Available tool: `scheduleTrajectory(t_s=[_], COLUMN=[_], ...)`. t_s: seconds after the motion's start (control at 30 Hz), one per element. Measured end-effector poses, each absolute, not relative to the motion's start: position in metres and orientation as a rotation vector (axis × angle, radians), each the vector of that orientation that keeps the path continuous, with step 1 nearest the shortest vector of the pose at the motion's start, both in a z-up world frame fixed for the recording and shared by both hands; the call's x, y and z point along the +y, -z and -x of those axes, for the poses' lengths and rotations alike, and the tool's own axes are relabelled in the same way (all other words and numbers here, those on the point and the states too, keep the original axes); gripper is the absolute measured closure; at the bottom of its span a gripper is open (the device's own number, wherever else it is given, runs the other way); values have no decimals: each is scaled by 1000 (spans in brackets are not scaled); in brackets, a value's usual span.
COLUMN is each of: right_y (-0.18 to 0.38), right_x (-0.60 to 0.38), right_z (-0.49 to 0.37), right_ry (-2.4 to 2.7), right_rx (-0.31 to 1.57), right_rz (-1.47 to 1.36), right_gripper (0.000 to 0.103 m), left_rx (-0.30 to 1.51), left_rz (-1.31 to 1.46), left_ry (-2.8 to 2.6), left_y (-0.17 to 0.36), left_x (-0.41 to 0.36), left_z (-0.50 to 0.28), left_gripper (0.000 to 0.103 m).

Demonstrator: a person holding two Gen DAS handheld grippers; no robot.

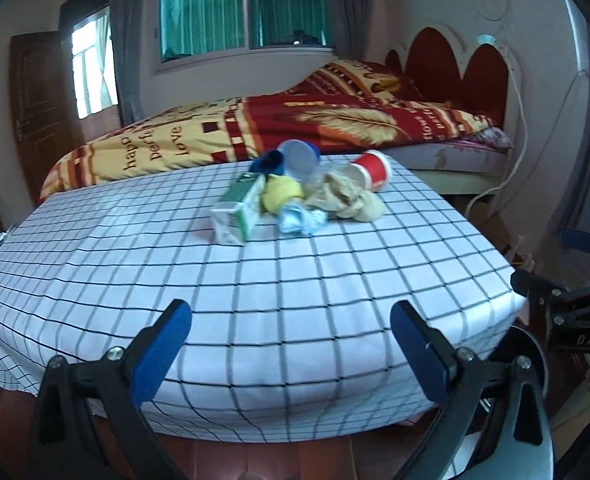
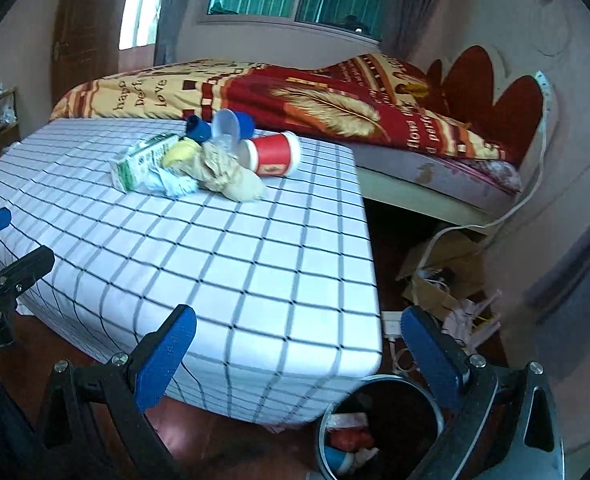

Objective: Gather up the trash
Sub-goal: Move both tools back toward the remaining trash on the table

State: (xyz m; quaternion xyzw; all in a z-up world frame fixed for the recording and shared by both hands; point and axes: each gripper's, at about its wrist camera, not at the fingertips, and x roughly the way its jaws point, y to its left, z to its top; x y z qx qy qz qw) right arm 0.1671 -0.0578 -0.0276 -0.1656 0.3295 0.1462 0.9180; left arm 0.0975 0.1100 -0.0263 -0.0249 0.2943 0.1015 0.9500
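Observation:
A pile of trash lies at the far side of the checked tablecloth [image 1: 255, 300]: a green-and-white carton [image 1: 237, 210], a yellow wad [image 1: 281, 194], a crumpled blue-white wrapper [image 1: 301, 220], a beige crumpled cloth [image 1: 347, 198], a red paper cup on its side [image 1: 371, 170], a clear plastic cup [image 1: 299, 158] and a dark blue item [image 1: 269, 162]. My left gripper [image 1: 291, 346] is open and empty at the table's near edge. My right gripper [image 2: 297, 350] is open and empty over the table's near right corner. A black trash bin [image 2: 379, 428] with some trash in it stands below that corner. The carton [image 2: 139, 164] and red cup [image 2: 273, 154] also show in the right wrist view.
A bed with a red and yellow blanket [image 1: 295, 120] stands behind the table. Cardboard boxes and cables [image 2: 443, 276] lie on the floor right of the table. A wooden door [image 1: 35, 120] is at the far left. The right gripper's body shows at the left view's right edge [image 1: 567, 300].

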Motion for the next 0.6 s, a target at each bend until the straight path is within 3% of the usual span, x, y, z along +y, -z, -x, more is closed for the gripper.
scheduleTrajectory(t_s=[0.2,0.43,0.6], right_y=[32,44,60], right_x=[-30,7,32], right_z=[-203,-263,-302], right_ry=[-383,-433,-469], right_rx=[689,740,748], right_rz=[257,243,274], right_gripper=[0,0,0], left_rx=[599,632,657], left_rz=[74,85,83], left_ry=[-235,-227,-227], left_y=[31,44,55], left_x=[147,177,190], left_z=[-119,-156,-190], left_gripper=[3,18,20])
